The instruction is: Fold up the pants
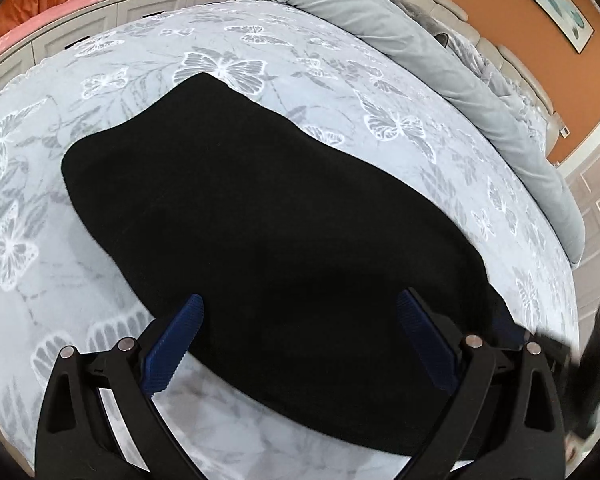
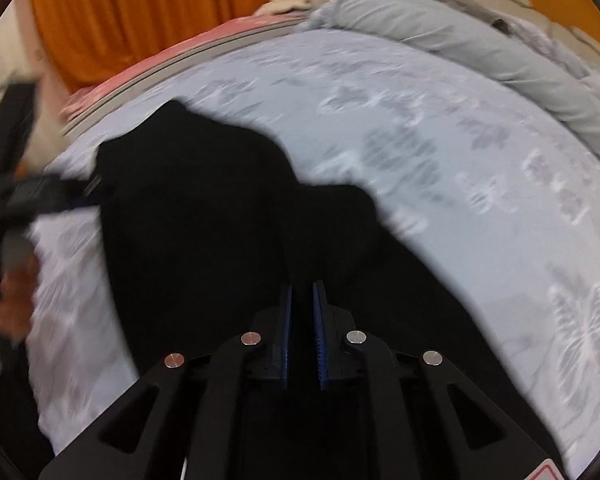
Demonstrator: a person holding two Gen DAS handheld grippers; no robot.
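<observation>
Presently the black pants [image 1: 268,220] lie folded on the butterfly-print bedspread [image 1: 320,68], reaching to the bed's near edge. Left gripper [image 1: 300,312] hangs over them with jaws spread wide, nothing gripped. Right gripper [image 2: 302,300] has its blue pads [image 2: 319,332] nearly together, pinching black pants fabric; that view is motion-blurred. A rolled grey duvet [image 1: 440,60] lines the far edge.

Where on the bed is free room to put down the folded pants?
Free: the butterfly bedspread between the black pants and the rolled grey duvet; also the strip left of the pants. Crowded: the near edge, where the open left gripper and the right gripper work.
</observation>
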